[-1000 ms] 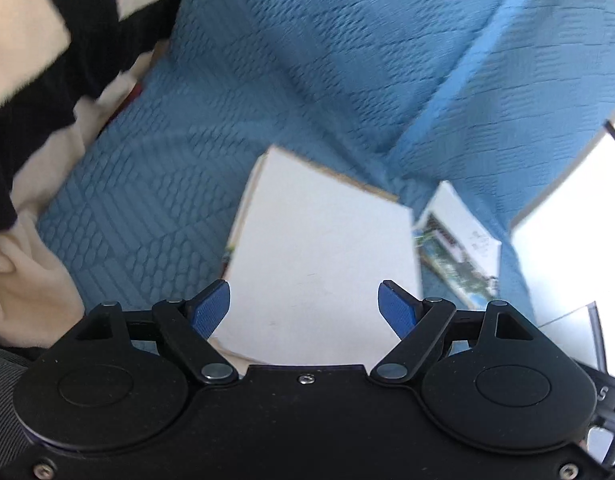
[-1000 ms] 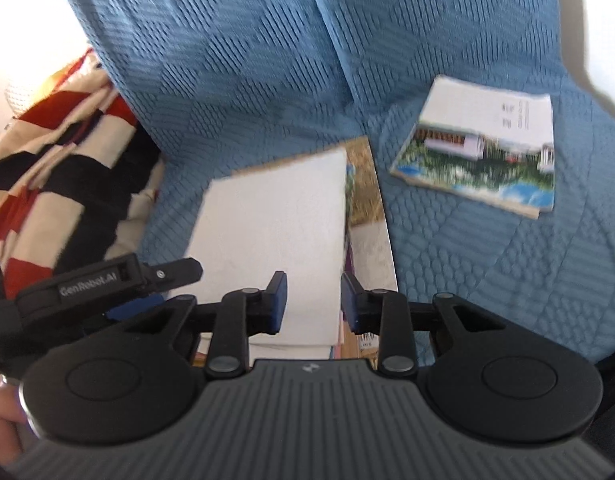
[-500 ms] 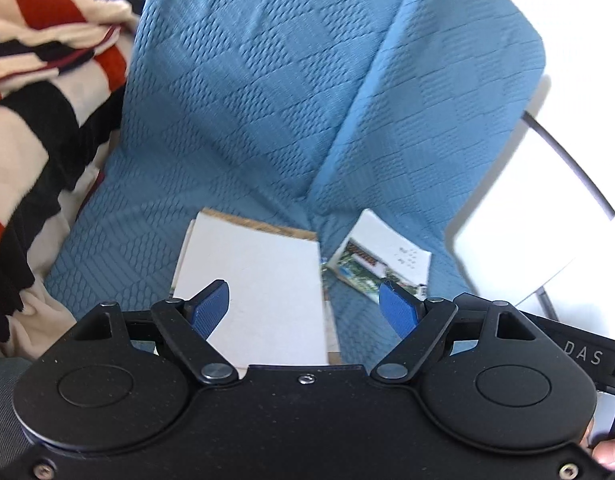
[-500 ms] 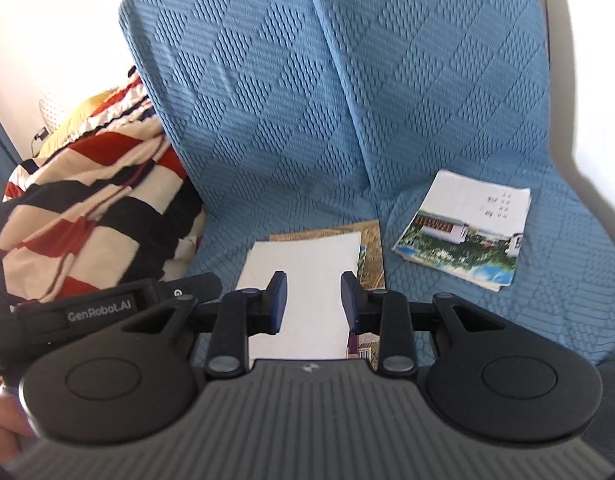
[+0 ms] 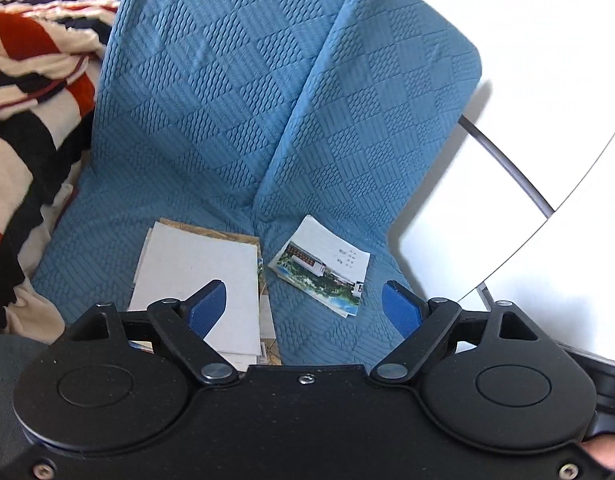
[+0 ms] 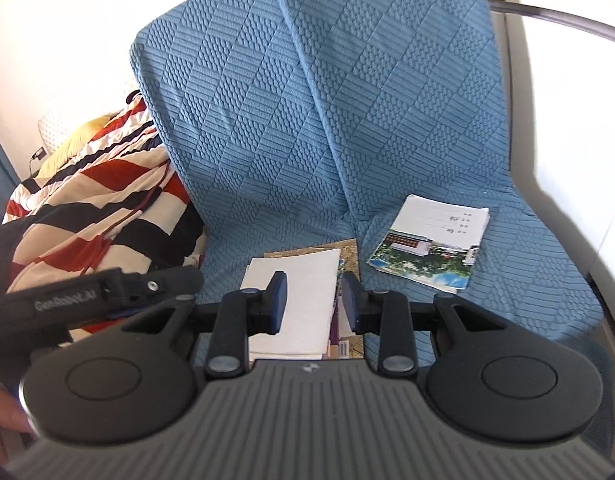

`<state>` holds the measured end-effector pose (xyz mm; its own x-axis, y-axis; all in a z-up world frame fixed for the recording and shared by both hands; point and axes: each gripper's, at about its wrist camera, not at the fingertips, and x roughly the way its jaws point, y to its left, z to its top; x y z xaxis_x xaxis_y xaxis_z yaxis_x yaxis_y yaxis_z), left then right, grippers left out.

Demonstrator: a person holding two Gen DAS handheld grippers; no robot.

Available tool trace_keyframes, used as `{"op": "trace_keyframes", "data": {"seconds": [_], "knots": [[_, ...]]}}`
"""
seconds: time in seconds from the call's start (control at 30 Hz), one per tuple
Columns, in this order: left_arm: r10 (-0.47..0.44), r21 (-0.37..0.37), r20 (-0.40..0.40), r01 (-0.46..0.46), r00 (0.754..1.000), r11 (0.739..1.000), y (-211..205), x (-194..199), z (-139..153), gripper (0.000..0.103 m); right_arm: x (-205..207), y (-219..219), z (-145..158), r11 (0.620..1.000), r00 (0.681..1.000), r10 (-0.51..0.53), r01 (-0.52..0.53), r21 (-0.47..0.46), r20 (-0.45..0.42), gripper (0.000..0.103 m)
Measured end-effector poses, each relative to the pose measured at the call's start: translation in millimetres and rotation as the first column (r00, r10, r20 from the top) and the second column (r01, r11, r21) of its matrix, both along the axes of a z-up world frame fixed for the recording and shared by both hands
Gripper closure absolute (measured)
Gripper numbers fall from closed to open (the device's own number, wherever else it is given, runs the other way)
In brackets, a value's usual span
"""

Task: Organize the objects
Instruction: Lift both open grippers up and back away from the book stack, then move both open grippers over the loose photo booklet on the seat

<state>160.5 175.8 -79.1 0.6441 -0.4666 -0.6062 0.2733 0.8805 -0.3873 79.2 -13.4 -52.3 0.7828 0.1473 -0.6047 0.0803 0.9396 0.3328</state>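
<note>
A stack of books topped by a plain white cover (image 5: pixel 195 280) (image 6: pixel 295 300) lies flat on the blue quilted seat (image 5: pixel 227 120) (image 6: pixel 307 120). To its right a thin booklet with a landscape photo (image 5: pixel 323 272) (image 6: pixel 431 252) lies apart from the stack. My left gripper (image 5: pixel 303 296) hovers well above both, its jaws opening wide with nothing between them. My right gripper (image 6: pixel 313 292) hangs above the stack's right edge, jaws a narrow gap apart and holding nothing.
A red, black and cream striped blanket (image 5: pixel 27 80) (image 6: pixel 87 200) is heaped on the left of the seat. White surfaces and a dark curved rail (image 5: pixel 507 168) (image 6: pixel 567 16) border the right side. A hand (image 6: pixel 3 412) shows at the lower left.
Both grippers have risen and drawn back from the seat, so the stack and booklet look smaller and more backrest shows. The left jaws stand slightly wider.
</note>
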Motion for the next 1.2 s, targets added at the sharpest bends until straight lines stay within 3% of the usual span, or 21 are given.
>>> {"op": "trace_keyframes", "data": {"seconds": [0.33, 0.37, 0.4, 0.47, 0.9, 1.2], "knots": [[-0.050, 0.042, 0.070, 0.047, 0.996, 0.998, -28.2, -33.5, 32.8, 0.002, -26.9, -19.3, 13.4, 0.999, 1.000, -0.029, 0.029, -0.014, -0.007, 0.068], [-0.051, 0.036, 0.077, 0.049, 0.996, 0.998, -30.0, -36.2, 34.5, 0.001, -28.4, -20.8, 13.5, 0.999, 0.999, -0.032, 0.032, -0.014, -0.010, 0.059], [-0.049, 0.032, 0.085, 0.046, 0.995, 0.998, -31.6, -38.4, 35.8, 0.001, -29.9, -22.6, 13.5, 0.999, 0.999, -0.033, 0.033, -0.015, -0.012, 0.041], [-0.050, 0.032, 0.092, 0.047, 0.995, 0.998, -34.7, -41.2, 37.3, 0.001, -33.0, -26.7, 12.5, 0.999, 0.999, -0.037, 0.037, -0.004, -0.007, 0.016], [-0.073, 0.067, 0.072, 0.068, 0.995, 0.995, -48.8, -28.1, 17.2, 0.001, -23.9, -39.7, -5.9, 0.997, 0.997, -0.080, 0.080, -0.003, -0.022, 0.016], [-0.079, 0.073, 0.058, 0.075, 0.995, 0.995, -59.3, 20.1, -22.1, 0.001, -0.6, -52.3, -43.2, 0.993, 0.993, -0.119, 0.119, -0.010, -0.014, 0.016]]}}
